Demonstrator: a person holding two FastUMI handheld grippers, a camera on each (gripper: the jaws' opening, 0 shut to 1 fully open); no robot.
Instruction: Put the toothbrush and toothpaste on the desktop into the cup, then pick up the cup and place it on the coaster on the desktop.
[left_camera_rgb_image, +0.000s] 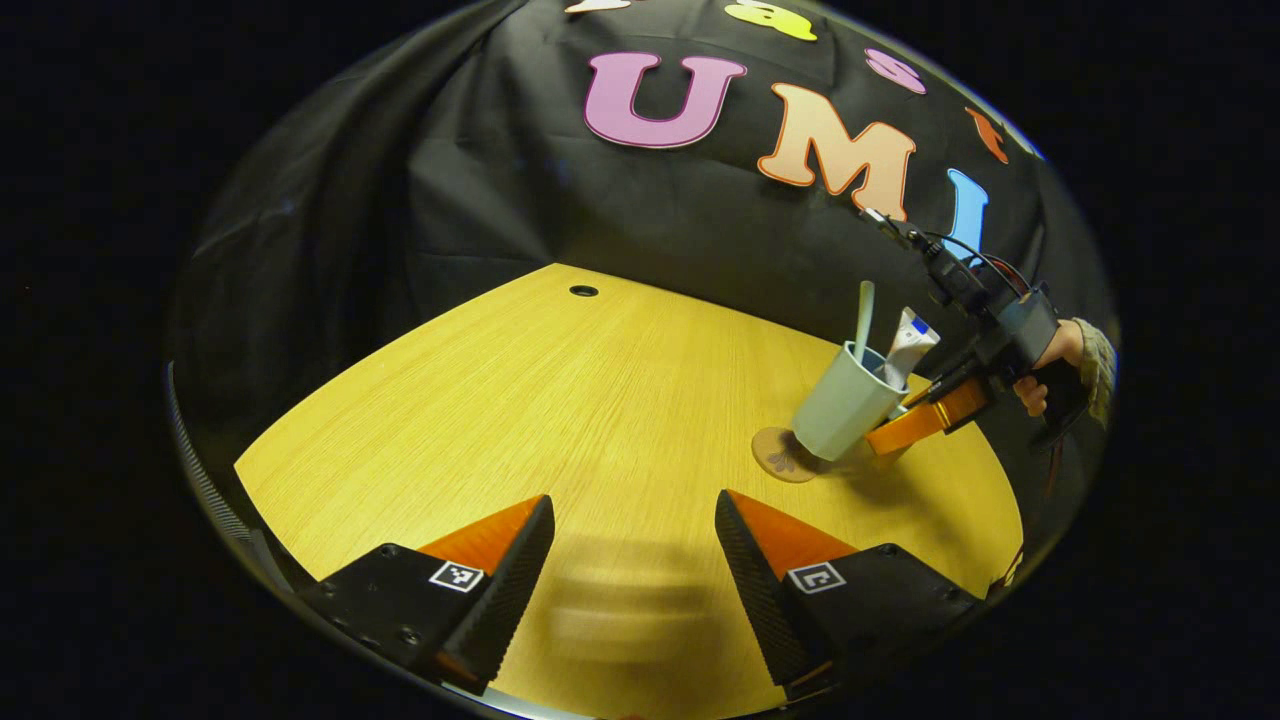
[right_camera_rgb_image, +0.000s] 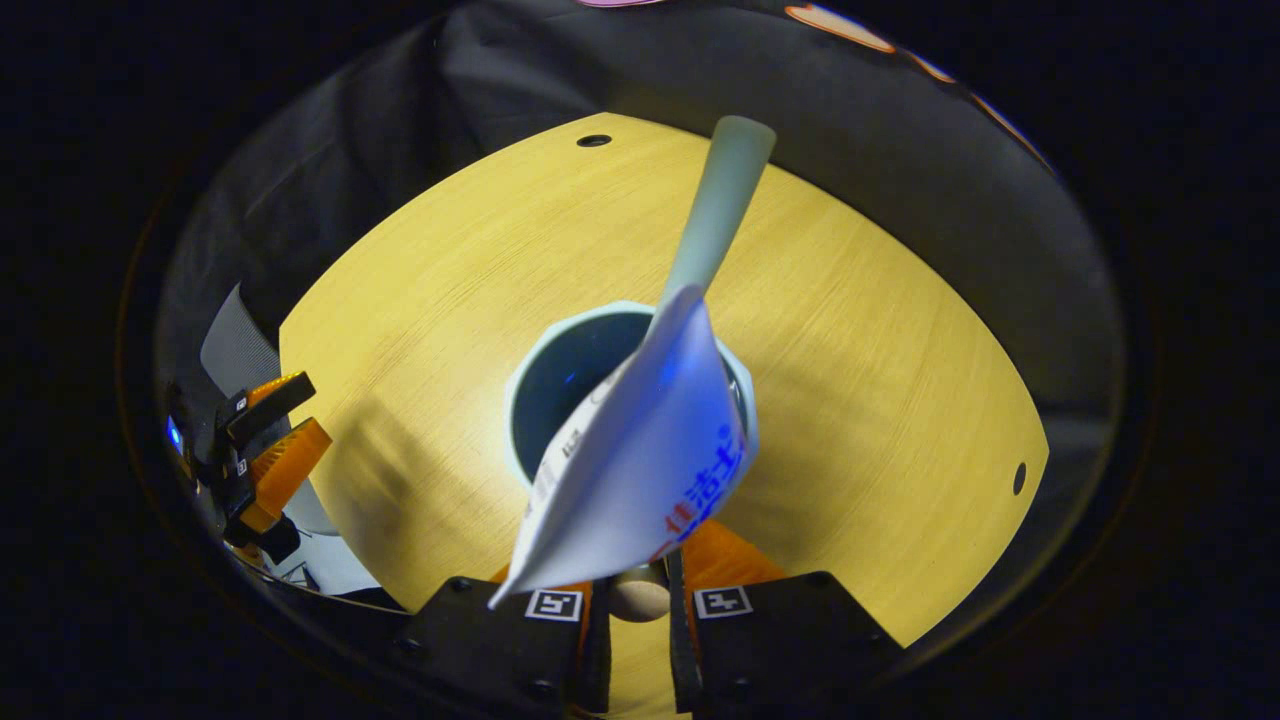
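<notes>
Over coaster (left_camera_rgb_image: 784, 456): cup (left_camera_rgb_image: 848, 402) tilted, base edge touching it, toothbrush (left_camera_rgb_image: 863, 318) and toothpaste (left_camera_rgb_image: 908, 347) inside.
Right gripper (left_camera_rgb_image: 925, 402): clamped on cup rim.
Left gripper (left_camera_rgb_image: 633, 560): open, empty, above worktop (left_camera_rgb_image: 560, 420).
Risk: tilted cup landing half off coaster; tube sliding out.
Hidden: coaster behind tube in right gripper view; rim contact hard to make out.

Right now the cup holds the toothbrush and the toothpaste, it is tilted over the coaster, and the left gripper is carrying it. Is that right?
Not quite: the right gripper carries the cup, as the left gripper view shows. The left gripper is open, away from it. The rest holds: toothbrush and toothpaste are inside, and the cup tilts over the coaster.
</notes>
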